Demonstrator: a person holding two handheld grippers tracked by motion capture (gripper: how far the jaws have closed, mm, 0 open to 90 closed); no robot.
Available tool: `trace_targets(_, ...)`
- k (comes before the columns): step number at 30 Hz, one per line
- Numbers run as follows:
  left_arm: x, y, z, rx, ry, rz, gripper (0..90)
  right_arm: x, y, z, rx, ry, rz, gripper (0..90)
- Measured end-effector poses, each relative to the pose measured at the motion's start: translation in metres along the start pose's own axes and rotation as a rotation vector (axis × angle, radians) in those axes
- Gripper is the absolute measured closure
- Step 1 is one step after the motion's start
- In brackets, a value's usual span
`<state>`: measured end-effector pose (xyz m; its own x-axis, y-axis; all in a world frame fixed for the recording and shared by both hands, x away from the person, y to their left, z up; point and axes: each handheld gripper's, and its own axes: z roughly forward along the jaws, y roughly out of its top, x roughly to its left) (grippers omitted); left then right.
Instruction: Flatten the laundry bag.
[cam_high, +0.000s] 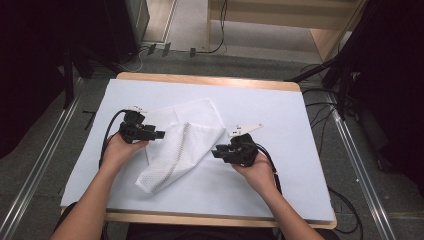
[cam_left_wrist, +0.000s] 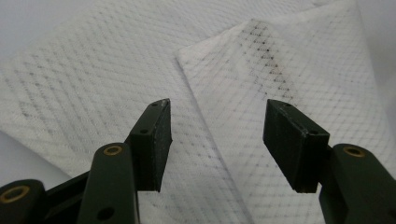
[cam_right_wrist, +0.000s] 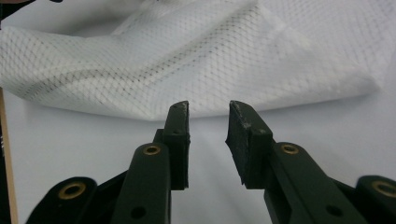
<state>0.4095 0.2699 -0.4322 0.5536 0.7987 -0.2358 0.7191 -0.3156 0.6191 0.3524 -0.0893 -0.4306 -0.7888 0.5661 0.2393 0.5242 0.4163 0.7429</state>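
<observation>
White sheeting covers the counter (cam_high: 280, 190), wooden edge showing; a white cloth (cam_high: 180, 145) lies partly folded at its middle, between both tongs; left tongs (cam_high: 161, 134) hover over its left part, jaws spread, empty; right tongs (cam_high: 215, 152) sit just beside its right edge, jaws parted, empty; cloth shows diamond-mesh weave with faint dark specks.
</observation>
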Motion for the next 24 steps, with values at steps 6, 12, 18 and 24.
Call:
trace_targets(6,0.001,0.005,0.012,0.009,0.007,0.030,42.8,-0.007,-0.007,-0.004,0.002,-0.027,0.028,69.8)
trace_targets(12,0.000,0.009,0.024,0.029,0.011,0.047,42.9,-0.013,-0.013,-0.007,0.002,-0.048,0.050,69.5)
trace_targets(18,-0.007,0.010,0.034,0.053,0.020,0.099,43.5,-0.018,-0.016,-0.010,0.001,-0.067,0.065,69.1)
trace_targets(24,-0.015,0.006,0.038,0.028,0.046,0.139,50.9,-0.021,-0.016,-0.011,-0.005,-0.076,0.073,68.8)
